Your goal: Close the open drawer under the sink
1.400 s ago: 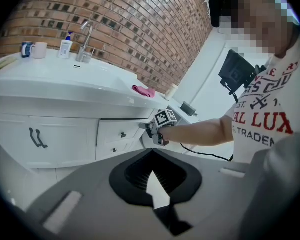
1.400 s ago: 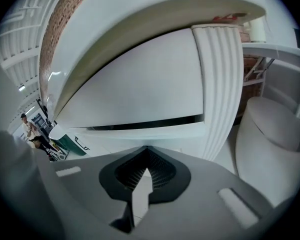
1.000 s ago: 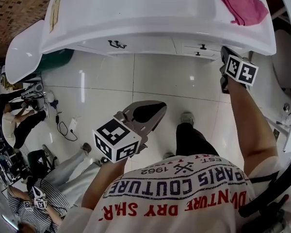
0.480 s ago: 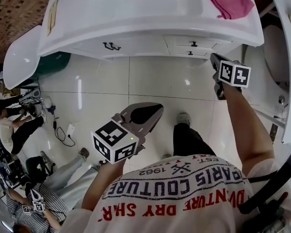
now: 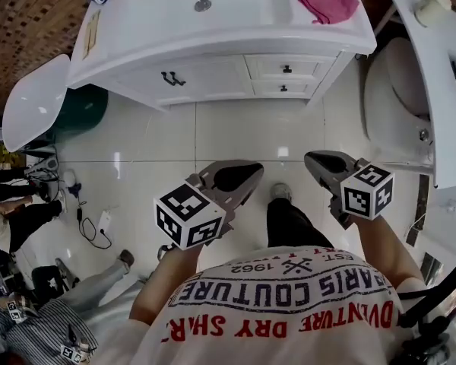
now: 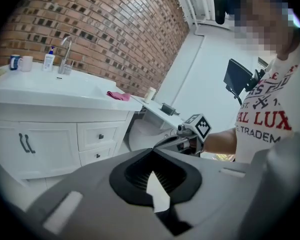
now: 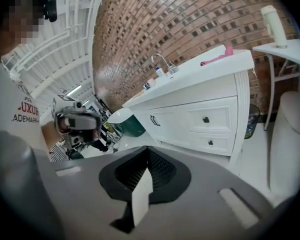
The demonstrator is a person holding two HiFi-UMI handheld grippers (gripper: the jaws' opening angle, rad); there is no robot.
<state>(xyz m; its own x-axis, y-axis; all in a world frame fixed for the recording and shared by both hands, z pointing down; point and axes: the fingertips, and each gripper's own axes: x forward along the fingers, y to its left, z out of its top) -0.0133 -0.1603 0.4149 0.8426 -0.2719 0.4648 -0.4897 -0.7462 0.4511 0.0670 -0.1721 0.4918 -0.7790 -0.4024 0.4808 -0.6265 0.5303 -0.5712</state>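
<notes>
The white vanity (image 5: 213,44) stands at the top of the head view, its sink drain (image 5: 203,5) showing. Both small drawers (image 5: 287,68) on its right side sit flush with the front; they also show as drawers (image 7: 206,119) in the right gripper view and drawers (image 6: 101,135) in the left gripper view. My left gripper (image 5: 251,175) hangs over the floor tiles, well back from the vanity, shut and holding nothing. My right gripper (image 5: 313,160) is level with it, also shut and holding nothing. Each gripper view shows jaw tips meeting: left gripper (image 6: 152,150), right gripper (image 7: 146,148).
A pink cloth (image 5: 328,2) lies on the counter's right end. A toilet (image 5: 391,105) and a white shelf (image 5: 441,67) stand to the right. A green bin (image 5: 80,101) and a white basin-shaped thing (image 5: 34,105) are left of the vanity. People sit at the lower left.
My right gripper has drawn back from the drawer fronts to beside the left one. The whole view has backed away from the vanity. The left gripper has hardly moved.
</notes>
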